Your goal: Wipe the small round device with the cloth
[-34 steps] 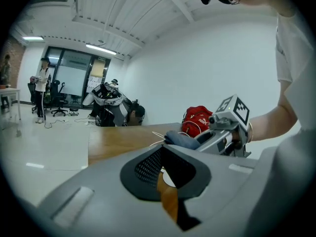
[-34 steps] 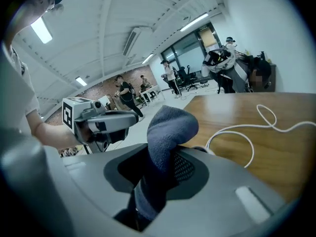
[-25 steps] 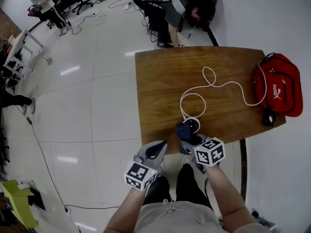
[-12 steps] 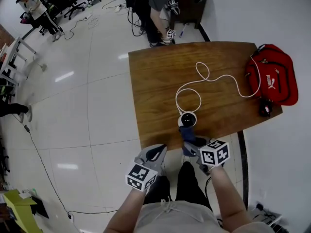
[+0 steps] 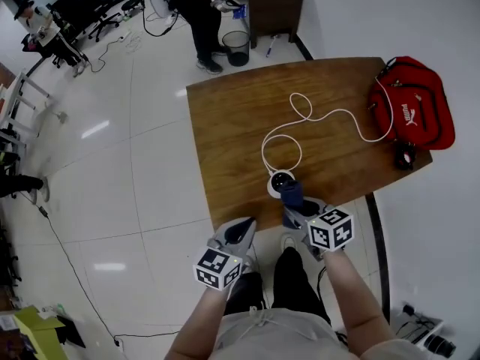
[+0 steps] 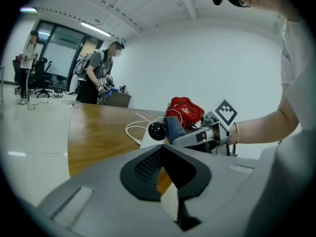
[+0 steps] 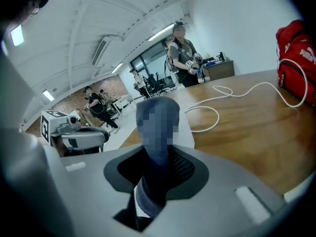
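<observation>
Cloth (image 5: 292, 194) pinched in R gripper (image 5: 295, 207) by small round device (image 5: 278, 180); L gripper (image 5: 244, 228) closed, empty; red bag (image 5: 411, 103) contents hidden.

Office: swivel chairs (image 6: 43, 81), wooden table (image 5: 240, 126)

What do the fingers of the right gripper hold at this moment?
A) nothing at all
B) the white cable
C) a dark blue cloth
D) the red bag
C: in the right gripper view, the right gripper is shut on the dark blue cloth, which sticks out ahead of it.
</observation>
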A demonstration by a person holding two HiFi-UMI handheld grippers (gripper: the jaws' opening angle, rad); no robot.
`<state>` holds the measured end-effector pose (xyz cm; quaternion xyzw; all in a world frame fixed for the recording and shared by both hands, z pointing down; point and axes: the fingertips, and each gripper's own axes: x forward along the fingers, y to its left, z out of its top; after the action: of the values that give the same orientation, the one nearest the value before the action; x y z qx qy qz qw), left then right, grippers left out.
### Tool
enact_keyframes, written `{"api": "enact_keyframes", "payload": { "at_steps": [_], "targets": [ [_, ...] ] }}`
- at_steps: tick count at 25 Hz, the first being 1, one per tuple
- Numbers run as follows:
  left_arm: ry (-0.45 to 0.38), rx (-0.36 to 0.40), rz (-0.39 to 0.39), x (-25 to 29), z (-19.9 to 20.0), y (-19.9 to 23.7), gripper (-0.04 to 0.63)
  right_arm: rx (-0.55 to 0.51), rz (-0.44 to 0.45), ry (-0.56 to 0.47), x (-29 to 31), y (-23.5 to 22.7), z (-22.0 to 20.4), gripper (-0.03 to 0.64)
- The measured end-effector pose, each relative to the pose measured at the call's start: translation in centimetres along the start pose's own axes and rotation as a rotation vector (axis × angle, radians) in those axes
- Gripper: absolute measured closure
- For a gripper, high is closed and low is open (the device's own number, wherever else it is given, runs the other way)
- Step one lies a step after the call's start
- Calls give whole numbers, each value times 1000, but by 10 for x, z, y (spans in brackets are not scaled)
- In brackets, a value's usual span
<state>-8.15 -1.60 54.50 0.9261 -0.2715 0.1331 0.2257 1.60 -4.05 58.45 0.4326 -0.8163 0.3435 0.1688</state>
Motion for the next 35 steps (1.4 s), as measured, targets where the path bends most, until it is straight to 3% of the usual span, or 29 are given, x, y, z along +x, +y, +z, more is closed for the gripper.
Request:
{"api": "enact_keyframes", "payload": {
  "at_steps": [6,12,16,19,26,30,35],
  "targets": [
    [7,29,-1,17,0,0,589,47,-3,57,17,-17,-18,506],
    [17,16,-4,31,-4,-2,589,89,13,240,22,-23,-57,506],
    [14,20,-3,33,-2,-2,589,65,57,296,6,-21,-63,506],
    [-5,48,-3,30,7,-4,589,16,65,238,-17,-22,-37,506],
    [-39,57,40,23,27,-2,589,-129,161,21,-42,12,77,506],
    [-56,64,77,25,37,2,589,-263,158,65,-13,22,103,506],
    [-60,59,114,20,39,11,589,-339,195,169,35,37,95,506]
  ]
}}
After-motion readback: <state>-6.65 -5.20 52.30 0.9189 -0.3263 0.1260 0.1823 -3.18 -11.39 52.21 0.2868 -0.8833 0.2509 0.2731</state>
